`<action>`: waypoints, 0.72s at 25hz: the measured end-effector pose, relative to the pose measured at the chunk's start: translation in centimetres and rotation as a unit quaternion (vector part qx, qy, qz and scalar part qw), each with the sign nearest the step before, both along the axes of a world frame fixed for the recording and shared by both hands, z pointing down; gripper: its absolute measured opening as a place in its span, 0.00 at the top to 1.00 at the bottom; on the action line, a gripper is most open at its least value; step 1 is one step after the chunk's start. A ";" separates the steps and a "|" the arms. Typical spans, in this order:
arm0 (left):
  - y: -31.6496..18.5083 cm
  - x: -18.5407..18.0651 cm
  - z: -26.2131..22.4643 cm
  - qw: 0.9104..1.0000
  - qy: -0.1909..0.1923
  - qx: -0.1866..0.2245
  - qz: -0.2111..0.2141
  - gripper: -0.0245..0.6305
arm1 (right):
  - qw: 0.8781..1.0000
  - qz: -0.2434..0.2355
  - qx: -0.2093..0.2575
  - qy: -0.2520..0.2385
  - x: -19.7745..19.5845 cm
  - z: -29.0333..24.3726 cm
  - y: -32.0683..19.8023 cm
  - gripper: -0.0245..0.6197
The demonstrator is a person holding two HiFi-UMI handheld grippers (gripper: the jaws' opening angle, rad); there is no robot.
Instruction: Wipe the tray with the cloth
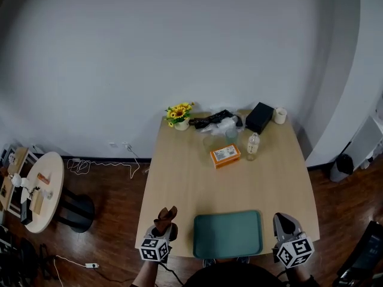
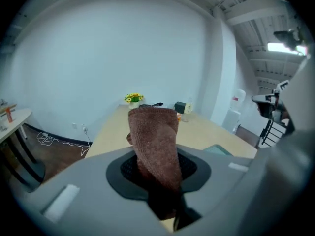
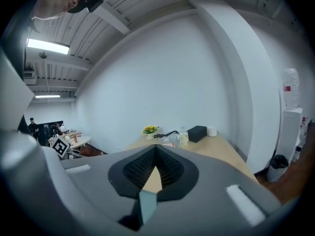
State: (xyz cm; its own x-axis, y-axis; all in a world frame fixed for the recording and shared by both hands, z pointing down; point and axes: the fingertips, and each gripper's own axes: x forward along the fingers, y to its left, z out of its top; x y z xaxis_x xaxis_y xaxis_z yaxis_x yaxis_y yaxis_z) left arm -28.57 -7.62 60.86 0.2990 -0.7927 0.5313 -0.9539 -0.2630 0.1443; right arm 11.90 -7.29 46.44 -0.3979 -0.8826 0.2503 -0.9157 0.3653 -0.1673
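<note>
Office room: plain white wall [image 1: 179,40], wooden table [image 1: 179,184], strip lights [image 3: 47,46].

The lower end of the cloth [image 2: 153,141] is hidden between the jaws of the left gripper [image 1: 163,231], and print on the orange box [image 1: 225,155] is probably too small to be read.
</note>
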 end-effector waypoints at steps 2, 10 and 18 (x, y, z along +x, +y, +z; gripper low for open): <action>0.0 0.0 2.0 1.000 -0.014 -0.016 0.008 0.84 | 1.000 0.001 -0.003 -0.003 -0.2 -0.1 0.1 0.96; 2.1 0.0 14.1 0.987 -0.027 -0.157 0.009 0.53 | 1.000 -0.014 -0.011 -0.003 -1.9 0.4 0.4 0.96; 0.0 5.3 -8.9 0.994 0.077 0.073 0.027 0.75 | 1.000 -0.023 0.015 0.005 -2.6 -1.1 0.5 0.96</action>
